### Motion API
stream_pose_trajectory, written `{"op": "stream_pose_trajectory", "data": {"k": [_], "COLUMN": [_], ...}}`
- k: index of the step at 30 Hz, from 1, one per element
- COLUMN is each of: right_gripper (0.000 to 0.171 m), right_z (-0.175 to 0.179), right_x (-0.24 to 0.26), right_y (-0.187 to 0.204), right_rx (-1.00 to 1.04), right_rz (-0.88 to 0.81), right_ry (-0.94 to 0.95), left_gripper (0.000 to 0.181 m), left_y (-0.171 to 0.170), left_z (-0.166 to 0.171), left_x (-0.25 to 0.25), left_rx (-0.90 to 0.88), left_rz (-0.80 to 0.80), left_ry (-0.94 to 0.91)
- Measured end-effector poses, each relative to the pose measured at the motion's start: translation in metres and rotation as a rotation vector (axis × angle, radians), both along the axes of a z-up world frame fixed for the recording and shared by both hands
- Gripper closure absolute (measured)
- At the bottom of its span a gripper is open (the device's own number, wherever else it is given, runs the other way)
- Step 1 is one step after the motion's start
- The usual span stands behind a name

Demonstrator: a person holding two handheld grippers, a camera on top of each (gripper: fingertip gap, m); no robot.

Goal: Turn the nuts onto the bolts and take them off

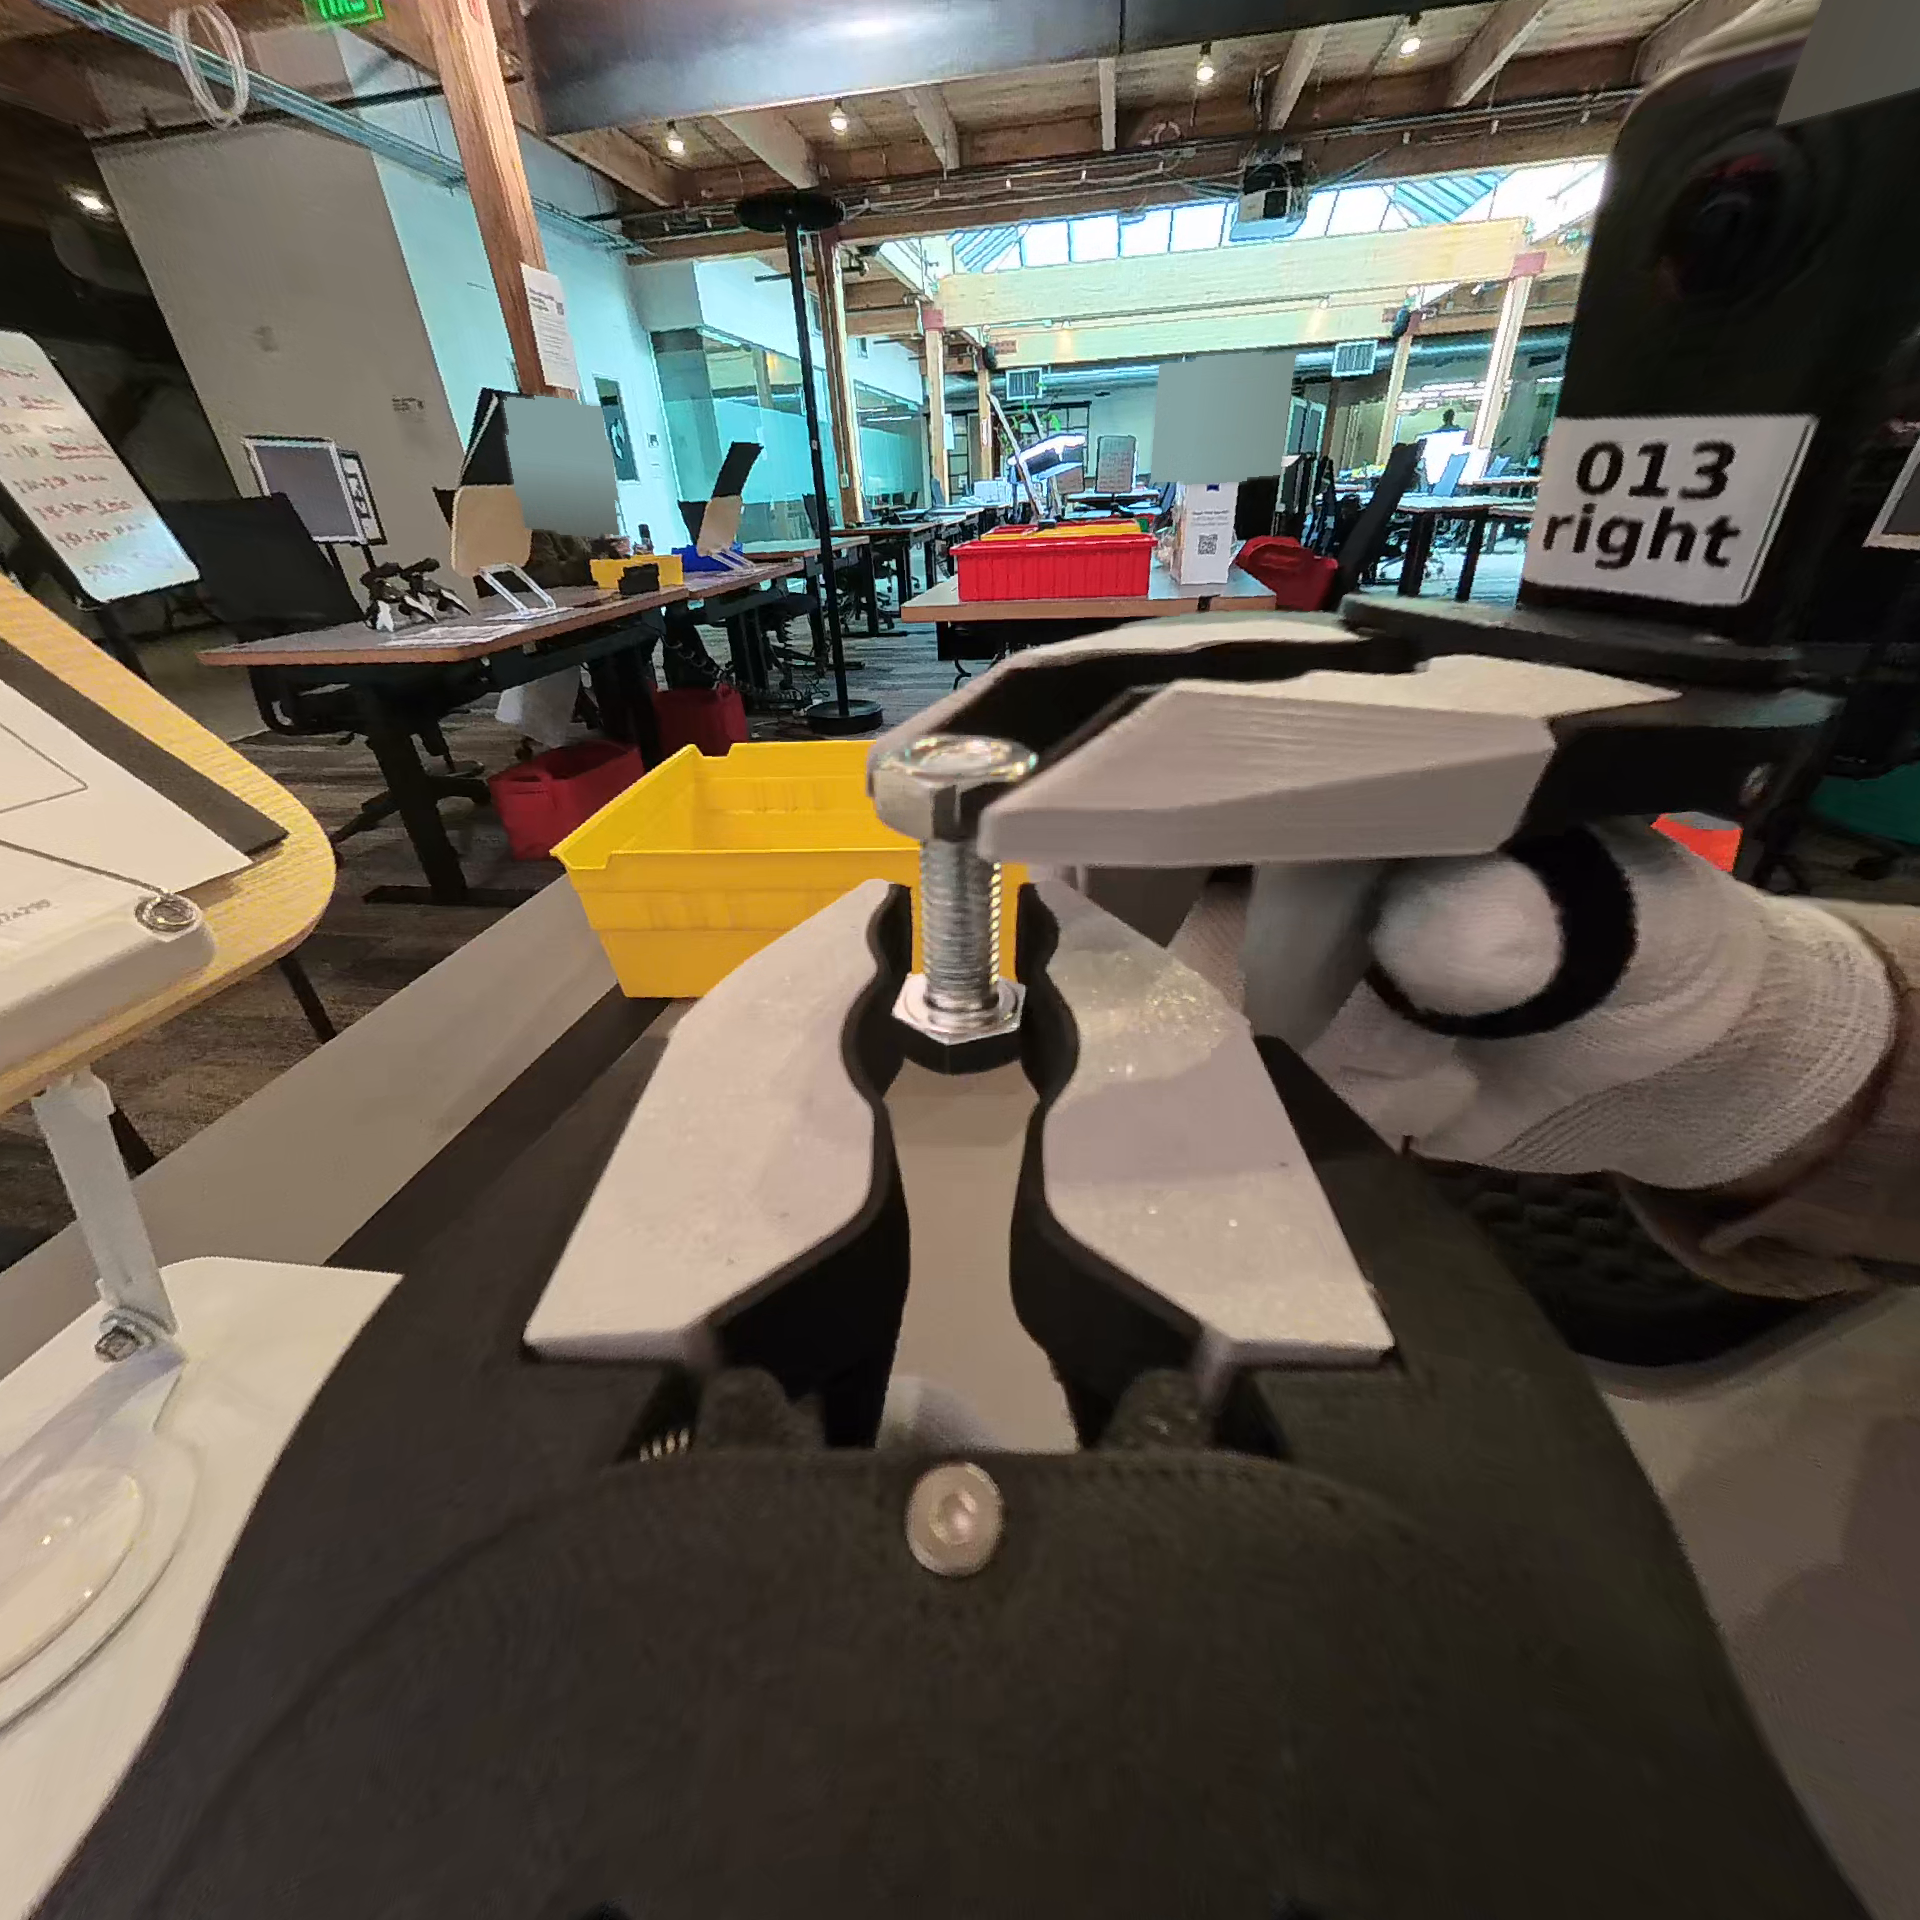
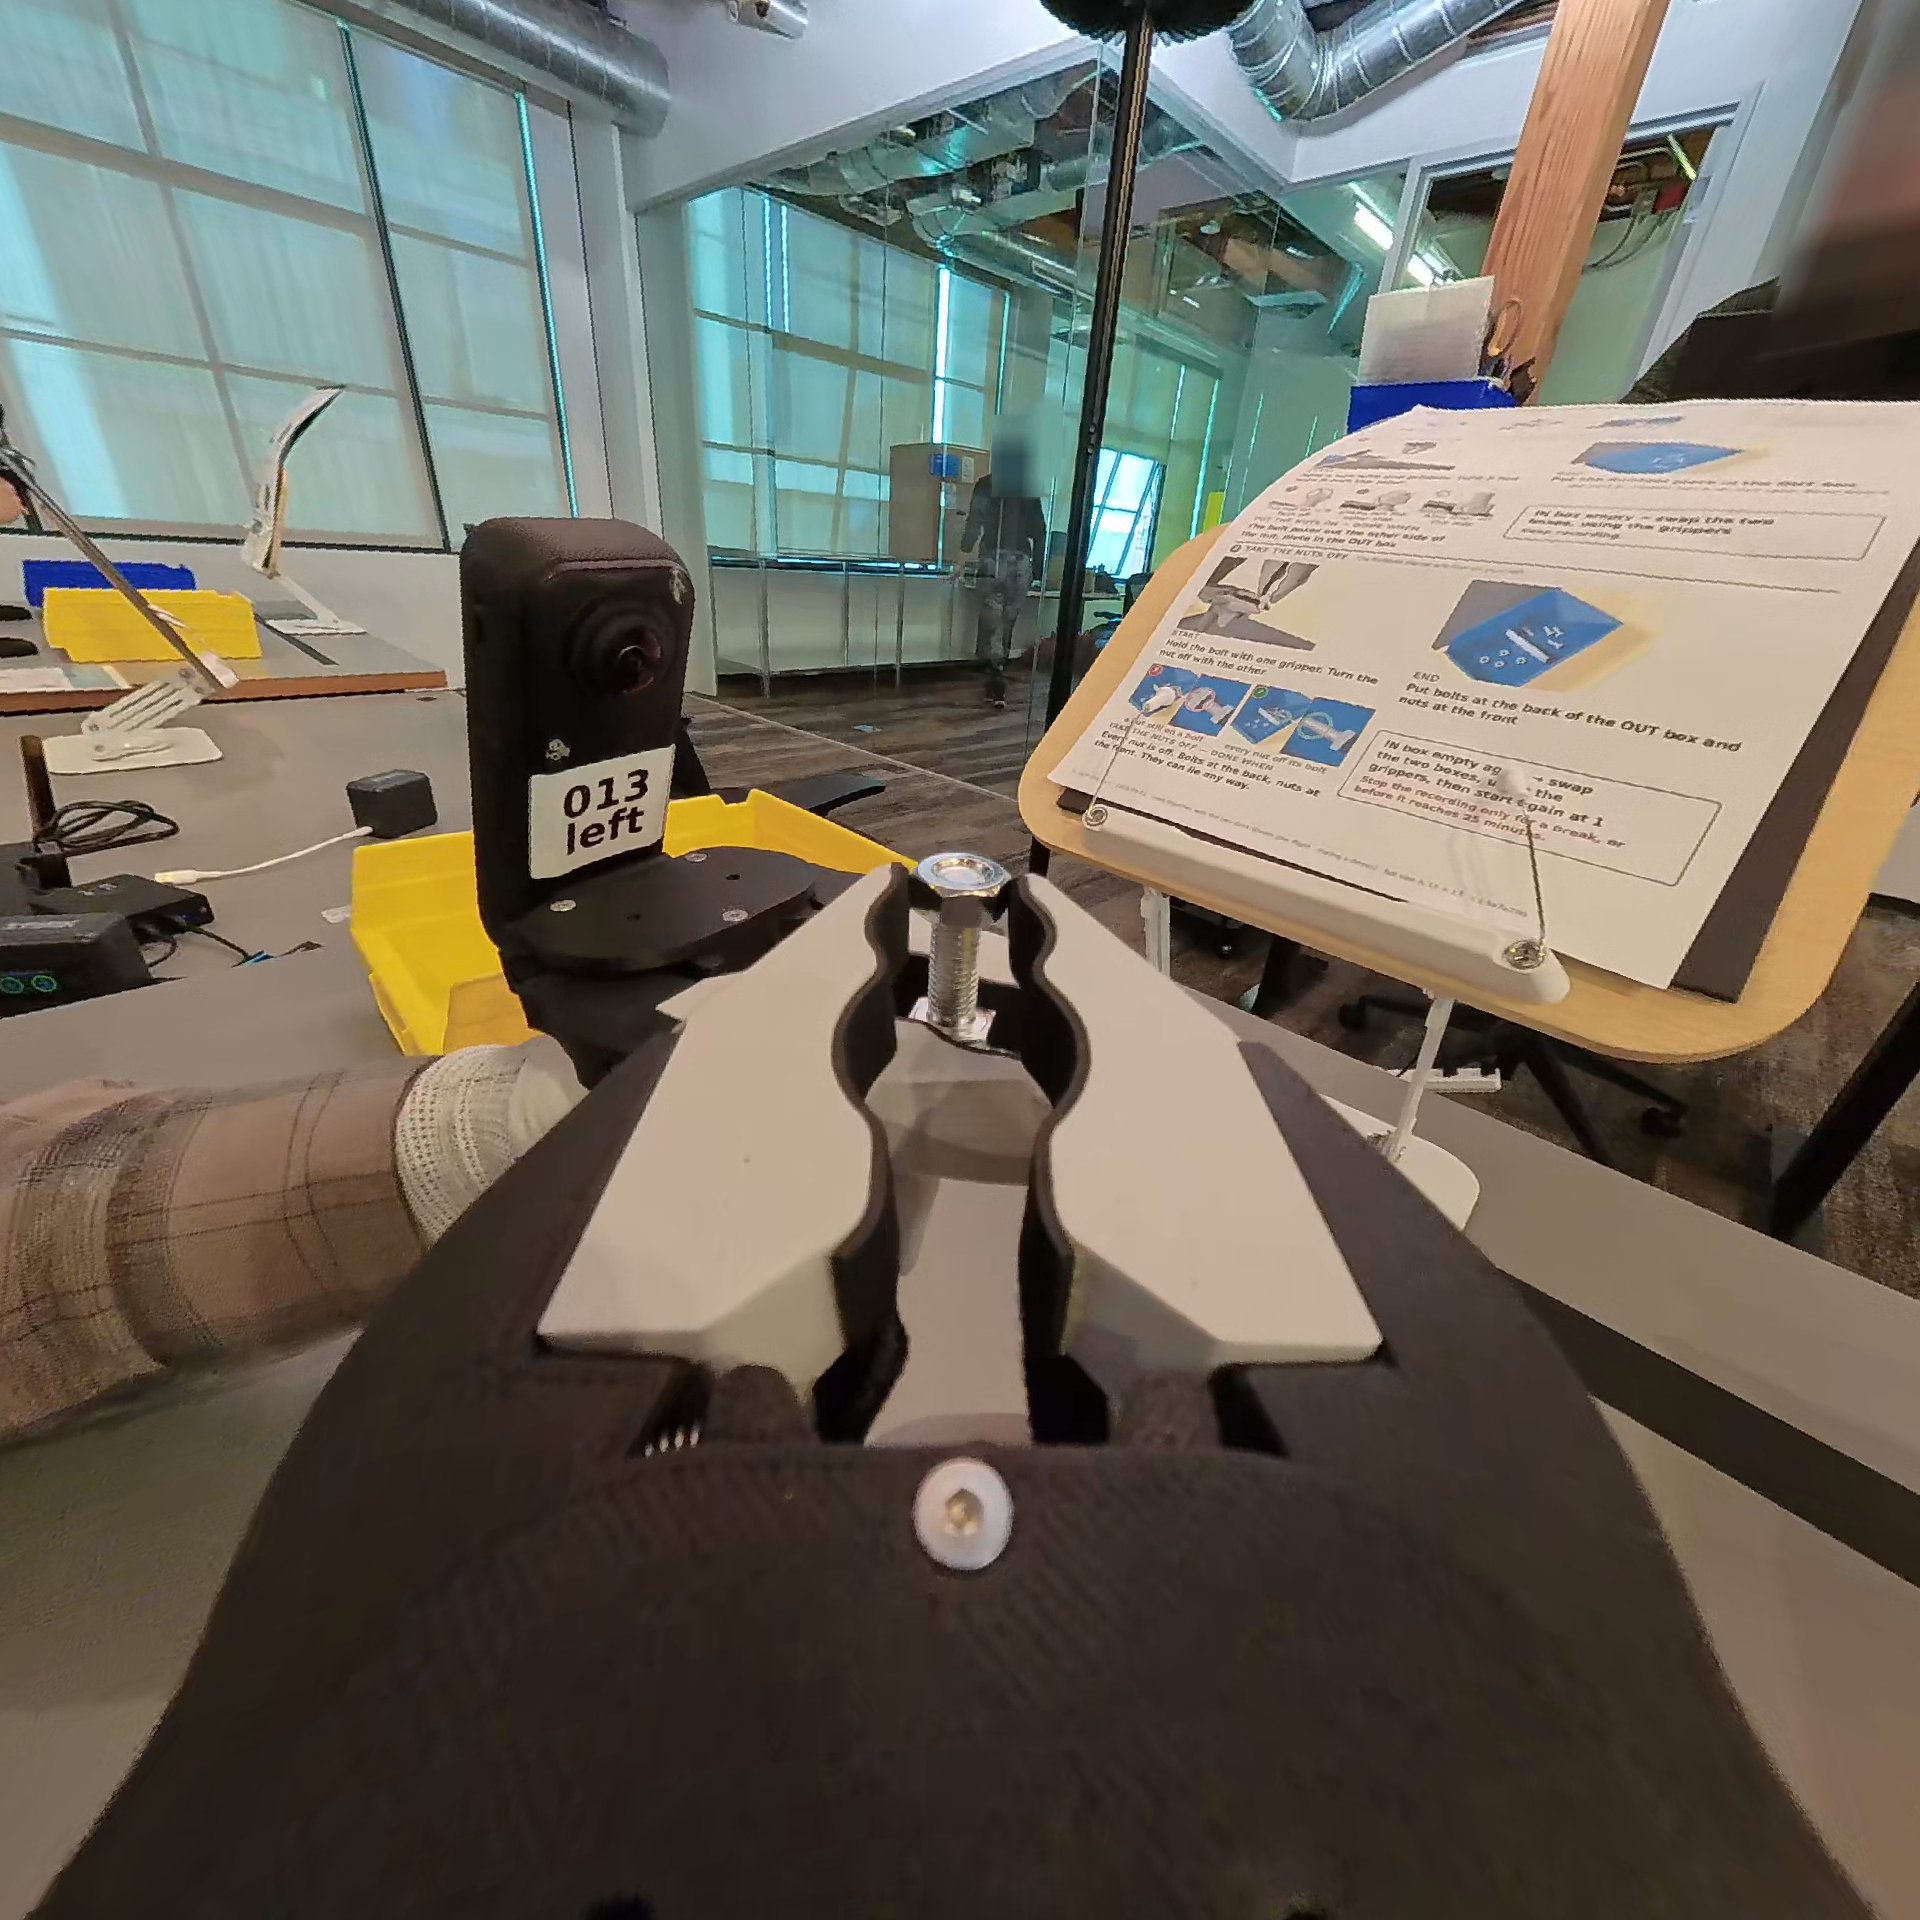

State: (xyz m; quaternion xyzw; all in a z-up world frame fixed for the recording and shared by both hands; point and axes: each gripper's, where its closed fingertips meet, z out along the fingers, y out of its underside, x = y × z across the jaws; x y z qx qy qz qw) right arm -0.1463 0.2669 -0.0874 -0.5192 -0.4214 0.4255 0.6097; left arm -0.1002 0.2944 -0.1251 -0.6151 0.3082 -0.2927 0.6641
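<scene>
bolt [image 1: 958,894] upright btwn clenched r tongs [image 1: 951,800] & l tongs [image 1: 961,1013] on nut [image 1: 958,1013], grey table [image 1: 343,1101], open office

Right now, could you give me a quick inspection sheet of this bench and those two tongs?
Surface: grey tabletop, mostly bare.
Job's things: silver hex-head steel bolt standing upright, head up; silver hex nut at its lower end.
Clutter: yellow plastic bin; instruction sheet on a tilted wooden stand.
Grippers: left tongs shut on the nut; right tongs shut on the bolt's head.
Cables: white cable and black cables on the table.
Surroundings: open office with desks; red bin far off.
</scene>
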Motion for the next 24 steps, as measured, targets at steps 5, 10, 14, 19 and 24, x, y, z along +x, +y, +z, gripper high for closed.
{"op": "stream_pose_trajectory", "data": {"k": [5,10,14,19,24], "right_gripper": [0.129,0.131,0.13,0.143,0.139], "right_z": [0.013,0.034,0.039,0.036,0.02], "right_x": [0.007,0.023,0.033,0.031,0.018], "right_y": [-0.008,-0.028,-0.032,-0.029,-0.033], "right_rx": [0.045,-0.011,-0.012,-0.049,-0.071], "right_rz": [0.103,0.576,0.944,1.294,1.484], "right_ry": [-0.018,-0.061,-0.076,-0.073,-0.127], "left_gripper": [0.162,0.162,0.162,0.162,0.162], "left_y": [-0.001,-0.021,-0.039,-0.048,-0.052], "left_z": [-0.001,0.006,0.015,0.019,0.018], "left_x": [-0.002,0.005,0.011,0.013,0.013], "left_rx": [0.004,-0.003,-0.024,-0.058,-0.084], "left_rz": [-0.008,-0.157,-0.293,-0.372,-0.422], "left_ry": [0.015,0.003,-0.05,-0.096,-0.11]}}
